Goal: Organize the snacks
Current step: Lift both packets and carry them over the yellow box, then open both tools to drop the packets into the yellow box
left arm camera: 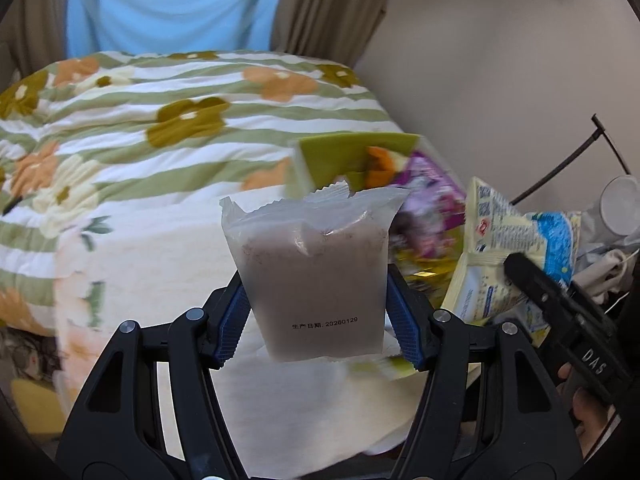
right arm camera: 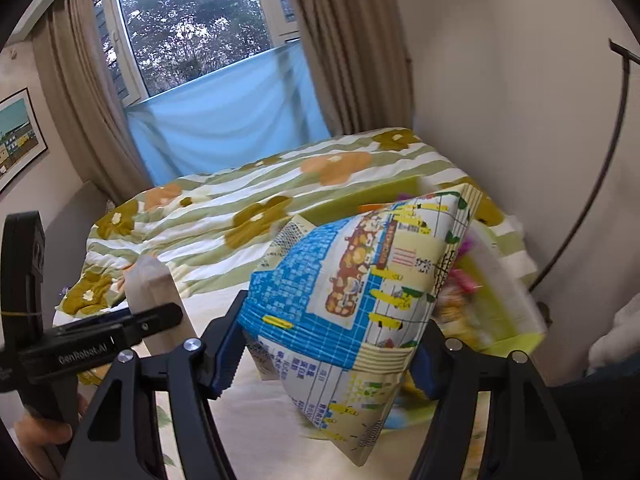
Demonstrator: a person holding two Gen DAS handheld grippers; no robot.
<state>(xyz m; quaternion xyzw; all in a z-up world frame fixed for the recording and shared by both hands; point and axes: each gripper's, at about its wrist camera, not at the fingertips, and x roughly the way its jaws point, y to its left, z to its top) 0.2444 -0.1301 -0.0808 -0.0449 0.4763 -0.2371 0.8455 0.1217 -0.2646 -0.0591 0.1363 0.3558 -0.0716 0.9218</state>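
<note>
Left gripper (left arm camera: 316, 304) pinches frosted brown pouch (left arm camera: 316, 276) above bed (left arm camera: 120, 140). Right gripper (right arm camera: 324, 356) clamps blue-yellow snack bag (right arm camera: 352, 292) (puffy) beside green bin's near rim (right arm camera: 516, 338), close to wall (right arm camera: 500, 80).

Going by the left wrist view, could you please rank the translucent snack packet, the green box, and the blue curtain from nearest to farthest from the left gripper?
1. Translucent snack packet: clamped in the left gripper.
2. Green box: just behind the packet, slightly right, on the bed.
3. Blue curtain: farthest, beyond the floral quilt, at the top.
</note>
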